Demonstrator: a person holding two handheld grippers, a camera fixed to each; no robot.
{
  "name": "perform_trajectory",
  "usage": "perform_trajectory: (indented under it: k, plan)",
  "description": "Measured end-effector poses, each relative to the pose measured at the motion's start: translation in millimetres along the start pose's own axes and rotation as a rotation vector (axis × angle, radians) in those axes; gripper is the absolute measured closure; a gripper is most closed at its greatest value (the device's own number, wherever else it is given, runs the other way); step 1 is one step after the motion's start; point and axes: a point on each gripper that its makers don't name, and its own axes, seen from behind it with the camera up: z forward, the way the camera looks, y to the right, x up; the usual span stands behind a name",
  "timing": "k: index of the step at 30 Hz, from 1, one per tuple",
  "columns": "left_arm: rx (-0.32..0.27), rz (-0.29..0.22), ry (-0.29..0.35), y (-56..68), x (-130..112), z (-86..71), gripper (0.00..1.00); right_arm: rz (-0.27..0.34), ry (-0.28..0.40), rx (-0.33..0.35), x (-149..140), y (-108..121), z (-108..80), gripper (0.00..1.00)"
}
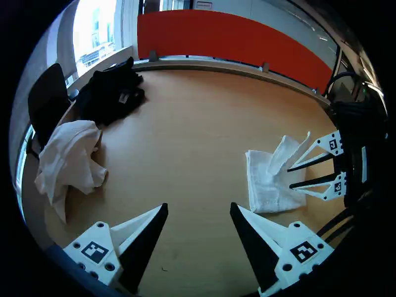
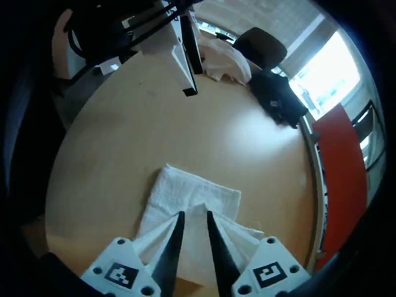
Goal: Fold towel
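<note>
Pinching a raised flap of the white towel (image 2: pixel 190 190), the right gripper (image 2: pixel 194 220) is nearer; the left gripper (image 1: pixel 199 218) gapes empty, well apart.

No word, number or brand can be read anywhere. The only printed marks are black-and-white square code patterns (image 1: pixel 95 251). There is one on each finger of the left claw (image 1: pixel 198 205) and one on each finger of the right claw (image 1: pixel 290 178), which is at the towel (image 1: pixel 262 183). A small white tag (image 1: pixel 123 98) lies on the black clothes (image 1: pixel 111 94), far across the bench (image 1: pixel 198 138) from the towel, and is too small to read.
</note>
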Motion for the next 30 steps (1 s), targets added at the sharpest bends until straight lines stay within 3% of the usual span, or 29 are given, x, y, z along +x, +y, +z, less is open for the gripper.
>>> perform_trajectory:
  k: [3, 8, 17, 30]
  plan:
    - [0.001, 0.0, -0.001, -0.7, -1, 0.0, 0.07, 0.016, 0.007, 0.0, 1, -1, -1.5, 0.4]
    - [0.002, -0.004, 0.0, -1.6, -1, 0.0, 0.07, 0.056, 0.011, -0.006, 1, -2, -4.5, 0.32]
    - [0.002, -0.005, 0.001, -2.0, -1, -0.1, 0.07, 0.179, 0.019, -0.057, -3, -11, -10.5, 0.32]
    - [-0.011, 0.007, 0.002, 2.5, 2, 2.5, 0.07, 0.5, -0.01, -0.105, -27, -46, -20.9, 0.32]
